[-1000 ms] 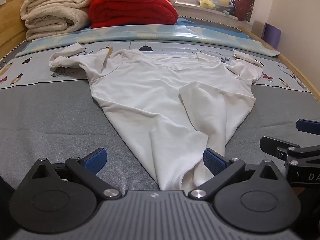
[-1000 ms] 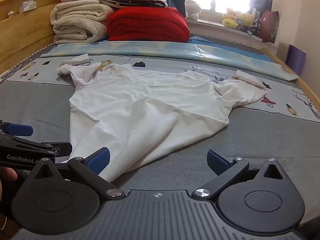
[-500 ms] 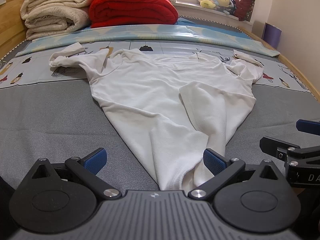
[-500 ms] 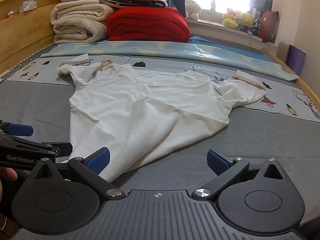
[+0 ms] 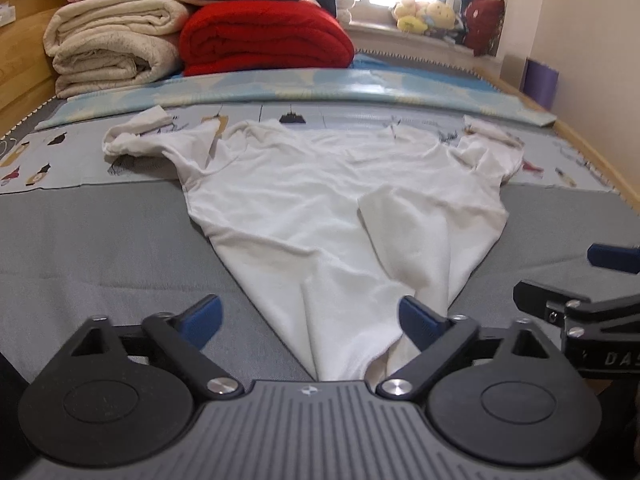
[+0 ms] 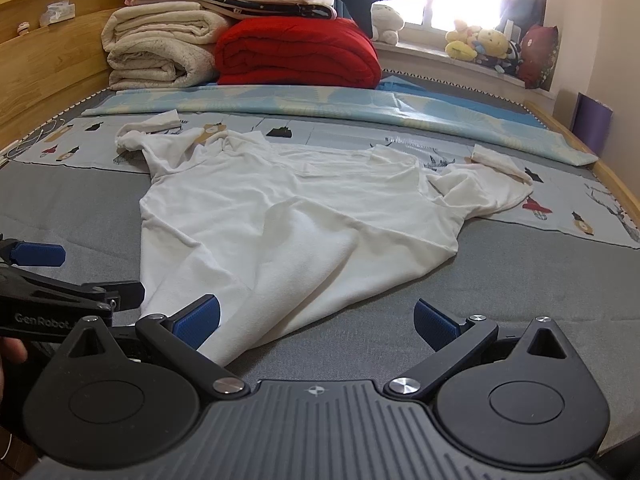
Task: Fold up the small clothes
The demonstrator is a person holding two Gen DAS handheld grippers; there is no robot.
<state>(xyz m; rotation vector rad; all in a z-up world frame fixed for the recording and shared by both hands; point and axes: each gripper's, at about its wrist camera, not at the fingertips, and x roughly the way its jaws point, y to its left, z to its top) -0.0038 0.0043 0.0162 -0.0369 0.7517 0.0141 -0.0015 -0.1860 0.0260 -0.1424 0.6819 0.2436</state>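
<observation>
White cotton shirt (image 5: 320, 208) lies spread on the grey bed cover (image 5: 100, 248), hem bunched toward me. My left gripper (image 5: 308, 316) has just been closing around that hem, pads not pinching yet; right gripper (image 6: 316, 320) gapes, empty, beside it. I'd grab both layers before lifting.
</observation>
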